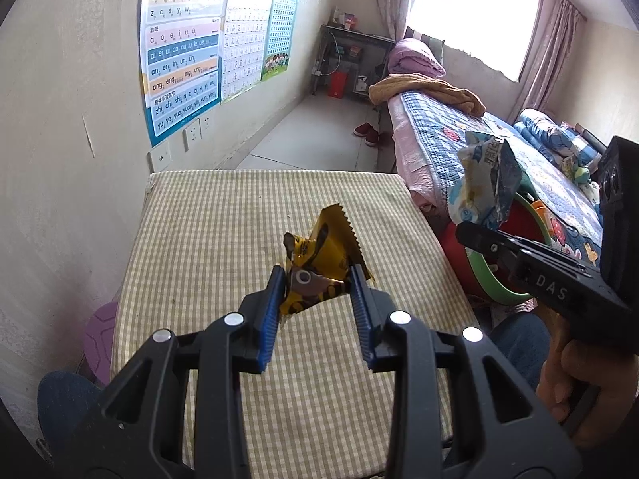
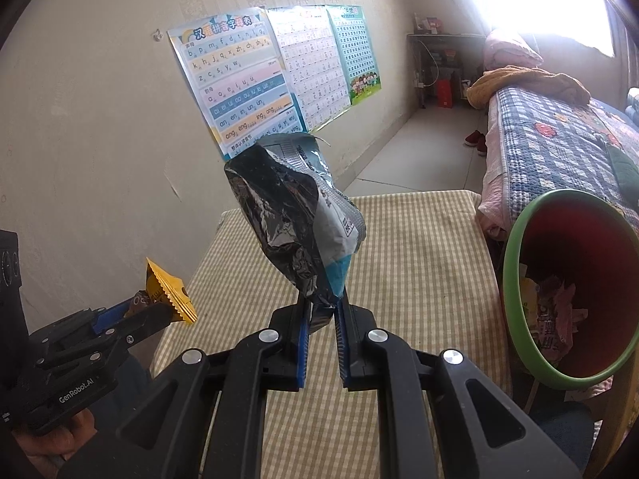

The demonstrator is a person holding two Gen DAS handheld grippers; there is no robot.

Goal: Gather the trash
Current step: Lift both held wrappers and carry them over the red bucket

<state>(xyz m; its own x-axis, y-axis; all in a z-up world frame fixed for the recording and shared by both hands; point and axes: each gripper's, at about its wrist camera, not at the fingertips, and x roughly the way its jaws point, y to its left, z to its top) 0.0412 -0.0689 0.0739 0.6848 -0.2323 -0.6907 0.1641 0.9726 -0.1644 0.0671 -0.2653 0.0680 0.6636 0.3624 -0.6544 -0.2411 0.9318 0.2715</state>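
Note:
My left gripper is shut on a crumpled yellow and brown snack wrapper and holds it above the checked table; it also shows in the right wrist view. My right gripper is shut on the bottom of a blue and silver foil snack bag, held upright above the table; the bag also shows in the left wrist view. A red bin with a green rim stands to the right of the table, with paper and wrappers inside.
A bed with a patchwork quilt runs along the right, beyond the bin. Alphabet posters hang on the left wall. A purple stool stands left of the table. Red shoes lie on the floor.

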